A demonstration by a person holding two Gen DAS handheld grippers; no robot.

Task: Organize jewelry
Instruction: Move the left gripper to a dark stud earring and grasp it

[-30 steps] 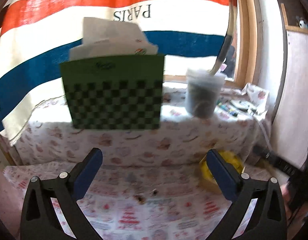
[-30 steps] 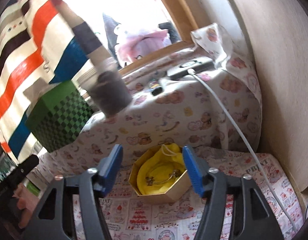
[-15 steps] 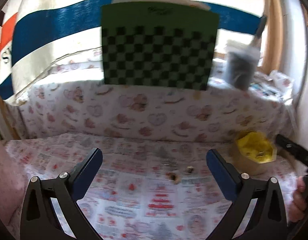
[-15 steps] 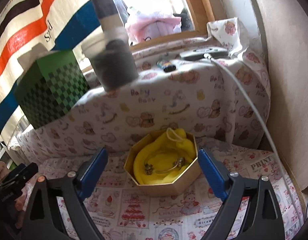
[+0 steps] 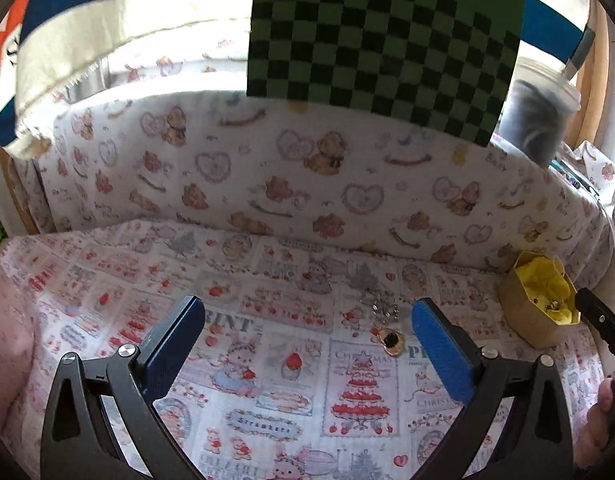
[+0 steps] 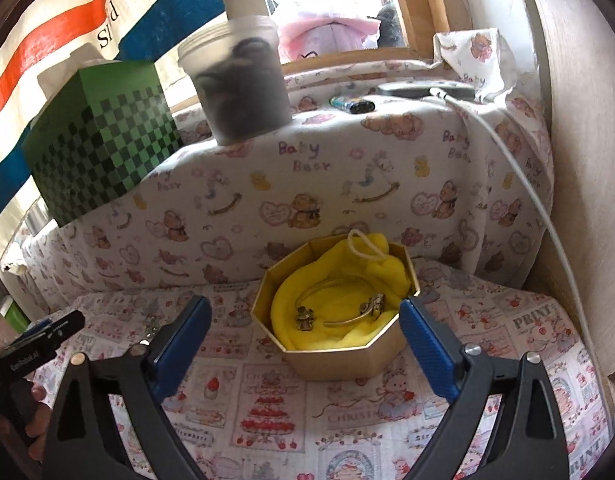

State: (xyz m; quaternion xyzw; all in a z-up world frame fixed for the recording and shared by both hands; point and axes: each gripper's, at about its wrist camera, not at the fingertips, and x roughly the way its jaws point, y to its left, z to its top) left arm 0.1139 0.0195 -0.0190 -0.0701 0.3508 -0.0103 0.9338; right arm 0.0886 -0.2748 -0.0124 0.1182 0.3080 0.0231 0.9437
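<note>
Left gripper (image 5: 307, 332) wide open and empty above the printed cloth (image 5: 267, 360), gold ring (image 5: 391, 339) and sparkly brooch (image 5: 385, 307) lying near its right finger, right gripper (image 6: 305, 334) spread wide, empty, facing the gold box (image 6: 347, 354), bangle (image 6: 339, 308) inside on yellow cloth (image 6: 307, 292)

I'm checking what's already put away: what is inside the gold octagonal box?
Inside the gold box lies a yellow cloth holding a thin bangle with two small charms. Whatever is beneath the cloth is covered.
</note>
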